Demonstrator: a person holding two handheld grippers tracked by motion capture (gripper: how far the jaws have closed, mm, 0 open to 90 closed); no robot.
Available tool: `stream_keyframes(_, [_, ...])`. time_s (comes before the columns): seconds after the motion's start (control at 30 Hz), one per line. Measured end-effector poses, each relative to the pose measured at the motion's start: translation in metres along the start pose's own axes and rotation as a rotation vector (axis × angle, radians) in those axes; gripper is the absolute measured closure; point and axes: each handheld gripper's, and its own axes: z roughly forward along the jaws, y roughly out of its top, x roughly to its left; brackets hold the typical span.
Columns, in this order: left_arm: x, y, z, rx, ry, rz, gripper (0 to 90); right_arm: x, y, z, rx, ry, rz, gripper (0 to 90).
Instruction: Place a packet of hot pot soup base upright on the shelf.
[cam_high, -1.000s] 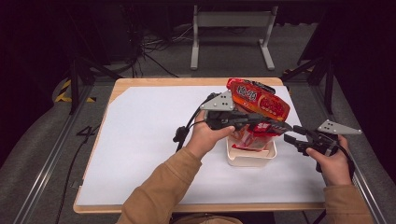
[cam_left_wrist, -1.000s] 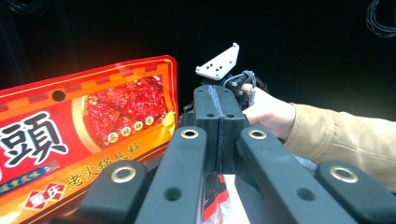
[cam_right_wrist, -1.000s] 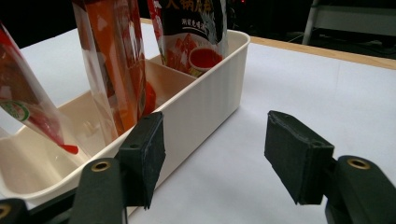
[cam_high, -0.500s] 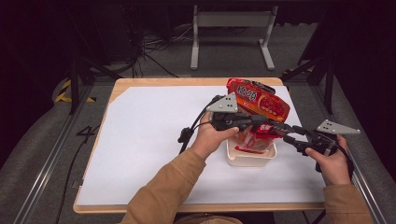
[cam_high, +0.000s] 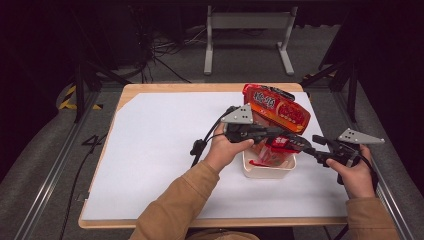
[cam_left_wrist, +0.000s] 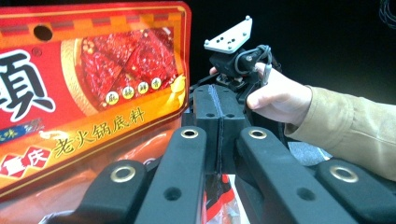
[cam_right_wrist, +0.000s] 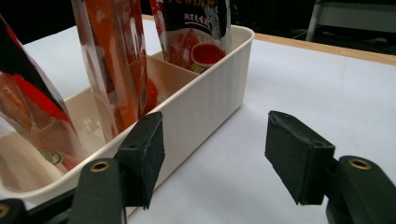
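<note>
Behind the red pouch (cam_high: 277, 111), the shut left gripper (cam_high: 295, 143) hides the bin (cam_high: 267, 170); right gripper (cam_right_wrist: 215, 154) gapes empty.

A dim room: grey carpet floor (cam_high: 150, 65), a white 2-legged stand (cam_high: 250, 30) and cables (cam_high: 165, 50) behind the table (cam_high: 150, 150).

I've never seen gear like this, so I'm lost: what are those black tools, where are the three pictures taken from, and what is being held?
A person holds hand tools with two-jaw tongs. One camera looks down from above; one rides on each tool, looking along its jaws. On the white-covered table stands a cream bin holding red sauce packets. The left tongs are shut, seemingly on a thin packet edge, beside a big red packet. The right tongs stand open beside the bin's wall, holding nothing.
</note>
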Motion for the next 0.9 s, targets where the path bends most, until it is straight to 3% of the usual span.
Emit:
stream_keyframes(0.37, [0.004, -0.008, -0.001, 0.007, 0.009, -0.012, 90.0, 0.001, 0.0, 0.003, 0.005, 0.005, -0.003, 37.6])
stream_keyframes(0.7, [0.002, -0.007, 0.006, -0.019, -0.001, -0.01, 90.0, 0.0, -0.001, 0.002, 0.003, 0.005, -0.001, 37.6])
stream_keyframes(0.9, [0.004, -0.017, 0.0, 0.007, 0.014, -0.016, 90.0, 0.0, -0.001, 0.002, 0.007, 0.005, 0.001, 37.6])
